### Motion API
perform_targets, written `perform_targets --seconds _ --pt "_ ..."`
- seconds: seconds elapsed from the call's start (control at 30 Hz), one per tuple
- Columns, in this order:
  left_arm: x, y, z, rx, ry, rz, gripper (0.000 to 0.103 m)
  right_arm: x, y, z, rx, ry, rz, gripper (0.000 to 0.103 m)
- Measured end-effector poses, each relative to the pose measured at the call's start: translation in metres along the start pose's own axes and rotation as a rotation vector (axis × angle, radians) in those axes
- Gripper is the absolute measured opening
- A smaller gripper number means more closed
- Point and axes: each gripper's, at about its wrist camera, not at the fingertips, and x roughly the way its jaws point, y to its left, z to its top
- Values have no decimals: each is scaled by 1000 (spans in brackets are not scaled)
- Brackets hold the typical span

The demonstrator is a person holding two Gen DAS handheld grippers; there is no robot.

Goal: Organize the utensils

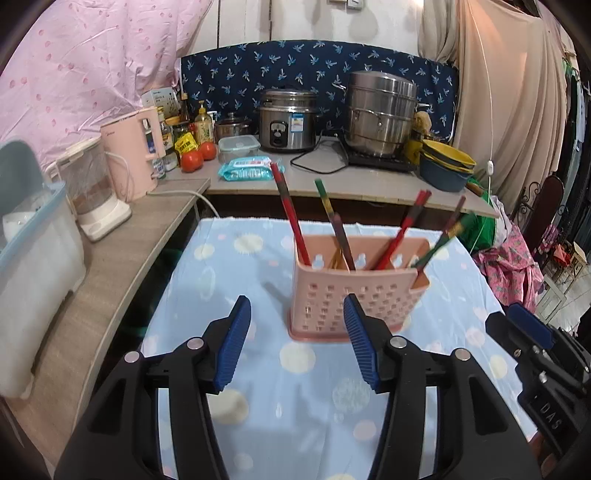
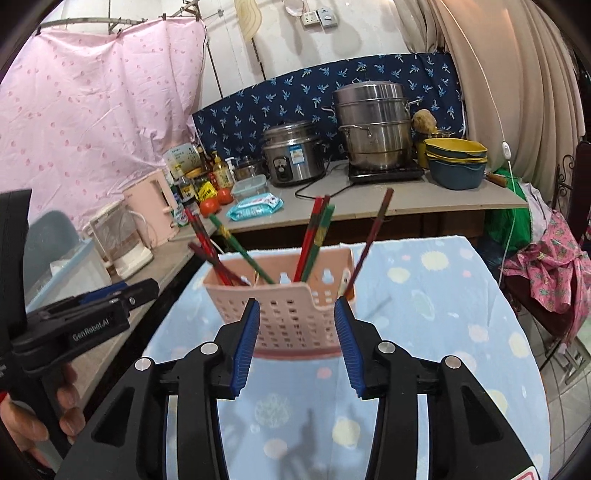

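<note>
Upright pink holder holds chopsticks; left gripper, right gripper spread, empty

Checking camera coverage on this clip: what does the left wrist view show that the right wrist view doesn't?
Only the left wrist view shows the right tongs from the side, at its right edge. Only the right wrist view shows the hand gripping the left tongs, plus wall sockets. Both share the pink utensil holder with chopsticks on the dotted cloth, and each view's own open, empty tongs.

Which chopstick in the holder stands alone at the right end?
The dark red chopstick, leaning right in the pink holder's right-end slot; the others cluster left and centre.
</note>
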Motion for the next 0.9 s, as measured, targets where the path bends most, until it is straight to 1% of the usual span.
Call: perform_targets --seconds 0.2,0.37,0.53,0.7,0.8,0.9 --pt "-10 -3 -27 3 25 -4 50 -11 3 -30 -7 38 -20 41" --pt "-16 -5 -45 5 40 -4 53 -18 1 -51 -2 64 -36 41" --pt "-23 -4 -57 -2 27 18 63 -24 0 -64 -16 80 -57 45" --pt "-27 -5 -66 3 29 32 66 -30 1 -74 -34 83 -81 50" --pt "-27 -7 -72 10 36 43 73 -30 0 -79 -29 95 -88 53" --pt "-27 -10 -81 21 43 56 78 -30 -1 -84 -23 107 -86 53"
